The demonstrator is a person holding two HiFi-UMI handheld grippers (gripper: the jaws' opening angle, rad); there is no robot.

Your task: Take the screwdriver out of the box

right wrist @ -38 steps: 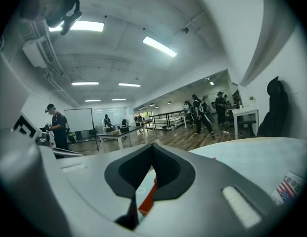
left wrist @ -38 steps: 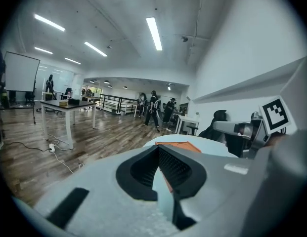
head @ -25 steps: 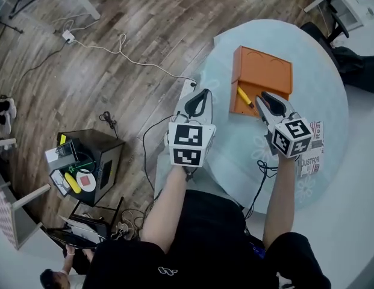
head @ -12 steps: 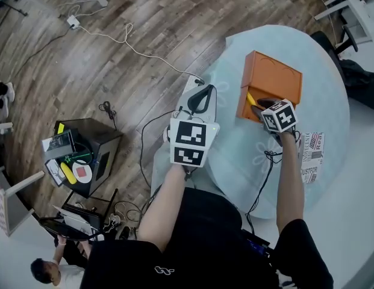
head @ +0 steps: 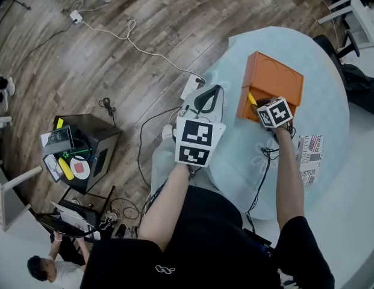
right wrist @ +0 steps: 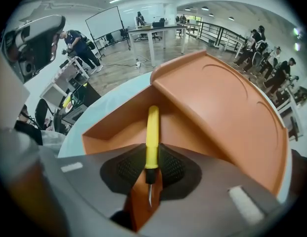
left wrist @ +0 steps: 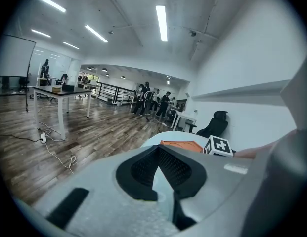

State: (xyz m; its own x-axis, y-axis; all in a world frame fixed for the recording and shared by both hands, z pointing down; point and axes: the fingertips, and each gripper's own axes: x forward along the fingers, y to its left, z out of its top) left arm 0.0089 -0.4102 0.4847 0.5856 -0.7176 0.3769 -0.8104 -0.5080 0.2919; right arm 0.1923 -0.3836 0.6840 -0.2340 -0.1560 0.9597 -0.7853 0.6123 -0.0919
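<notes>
An orange box (head: 277, 77) lies open on the round pale-blue table (head: 319, 59). In it lies a screwdriver (head: 252, 99) with a yellow handle. My right gripper (head: 263, 104) points steeply down into the box, mostly hidden under its marker cube. In the right gripper view the screwdriver (right wrist: 152, 137) runs between the black pads (right wrist: 173, 168) of my right gripper (right wrist: 152, 154). Its jaws have just been closing and now press on the handle's lower end, above the metal tip. My left gripper (head: 206, 98) hovers shut at the table's left edge, holding nothing, apart from the box (left wrist: 180, 145).
A printed booklet (head: 310, 150) lies on the table right of my right arm. A cable (head: 262, 161) trails off the table's near edge. On the wooden floor to the left stand a black cabinet (head: 84, 152), a power strip (head: 190, 87) and loose cords. A black chair (head: 331, 41) stands beyond the table.
My right gripper has dropped into the box and tipped steeply down, and its jaws have come in around the yellow handle. The left gripper has hardly moved.
</notes>
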